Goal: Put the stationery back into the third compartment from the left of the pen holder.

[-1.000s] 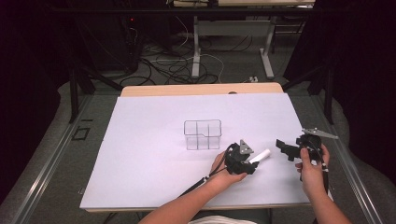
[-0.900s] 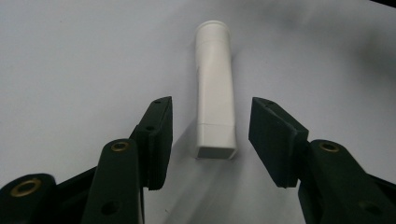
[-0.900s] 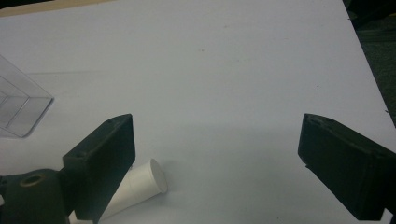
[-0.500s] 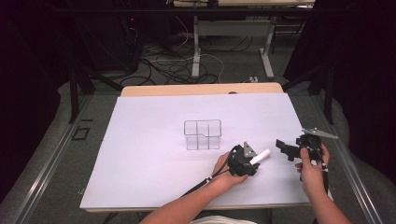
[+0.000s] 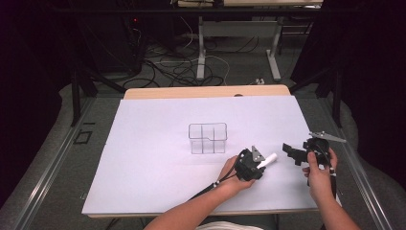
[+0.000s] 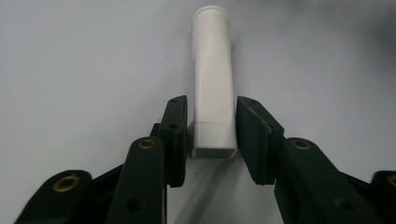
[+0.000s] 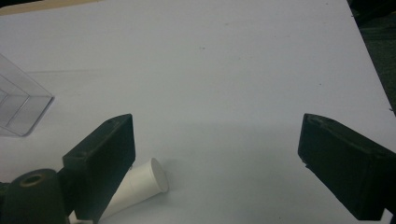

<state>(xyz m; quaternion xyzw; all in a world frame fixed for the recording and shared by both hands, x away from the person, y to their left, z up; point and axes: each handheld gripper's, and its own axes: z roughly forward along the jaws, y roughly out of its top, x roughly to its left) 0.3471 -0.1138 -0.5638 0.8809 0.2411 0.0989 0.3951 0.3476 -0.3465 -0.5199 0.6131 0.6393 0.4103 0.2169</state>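
A short white tube (image 5: 268,158) lies on the white table cover (image 5: 153,143), pointing toward the right. My left gripper (image 5: 259,161) sits at the tube's near end; its jaws have just been closing, and in the left gripper view the pads (image 6: 177,135) press the flat end of the tube (image 6: 212,70) from both sides. The left gripper (image 6: 212,121) rests low over the cover. My right gripper (image 5: 290,152) is held a little to the right of the tube, jaws wide apart and holding nothing. In the right gripper view the right gripper (image 7: 215,158) faces the tube's round end (image 7: 147,183).
A clear plastic box with dividers (image 5: 207,139) stands upright in the middle of the cover, behind and left of the left gripper; its corner (image 7: 18,107) appears in the right gripper view. The table's wooden far edge (image 5: 206,92) and dark floor with cables lie beyond.
The left gripper's jaws have drawn in on the tube's end. Both hands and the tube have stayed where they were.
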